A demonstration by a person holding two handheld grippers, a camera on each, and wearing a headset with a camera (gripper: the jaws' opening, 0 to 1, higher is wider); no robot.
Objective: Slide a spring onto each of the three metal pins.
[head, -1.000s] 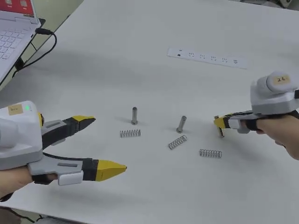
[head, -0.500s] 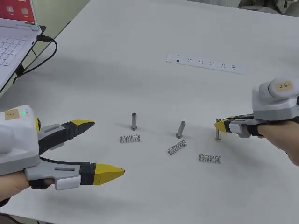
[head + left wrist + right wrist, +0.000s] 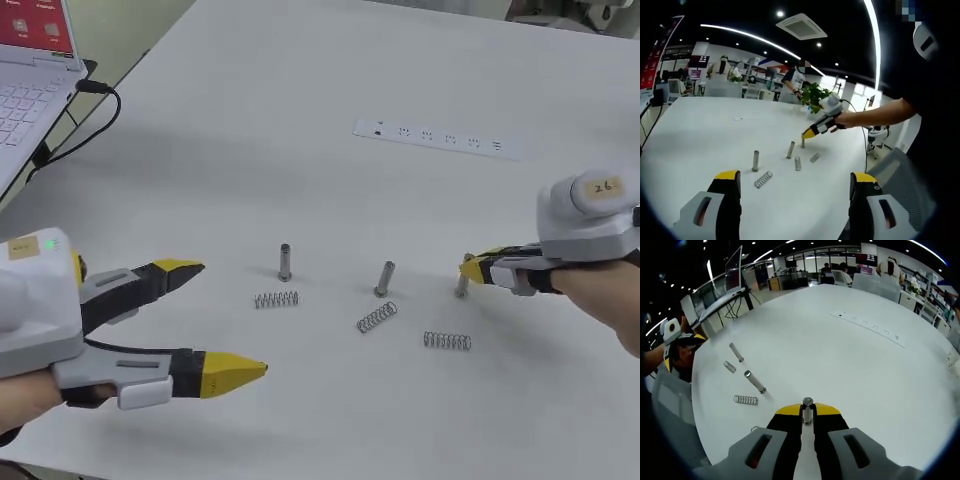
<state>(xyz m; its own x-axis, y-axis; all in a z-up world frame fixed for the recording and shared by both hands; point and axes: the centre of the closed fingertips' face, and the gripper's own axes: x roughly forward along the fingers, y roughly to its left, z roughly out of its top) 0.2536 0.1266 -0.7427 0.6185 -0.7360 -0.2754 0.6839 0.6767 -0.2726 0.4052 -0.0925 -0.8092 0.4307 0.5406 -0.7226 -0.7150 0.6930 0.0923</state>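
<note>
Clamping one metal pin (image 3: 462, 285) in the right gripper (image 3: 468, 268) on a white desk (image 3: 300, 180).
In the right gripper view: jaws drawn narrow, pinching the pin just below its head, shaft upright between the yellow tips. Low at the left of the head view: left gripper (image 3: 231, 318), jaws spread wide, gripping nothing, well apart from the parts. Standing free on the desk: left pin (image 3: 285, 262) and middle pin (image 3: 385, 278), apart from each other. Lying flat, all three off the pins: left spring (image 3: 276, 299) just beside the left pin, middle spring (image 3: 377, 316) near the foot of the middle pin, right spring (image 3: 447, 341) near the held pin, on the person's side. Farther back: a white power strip (image 3: 437, 140); at the far left, a laptop (image 3: 30, 60).
</note>
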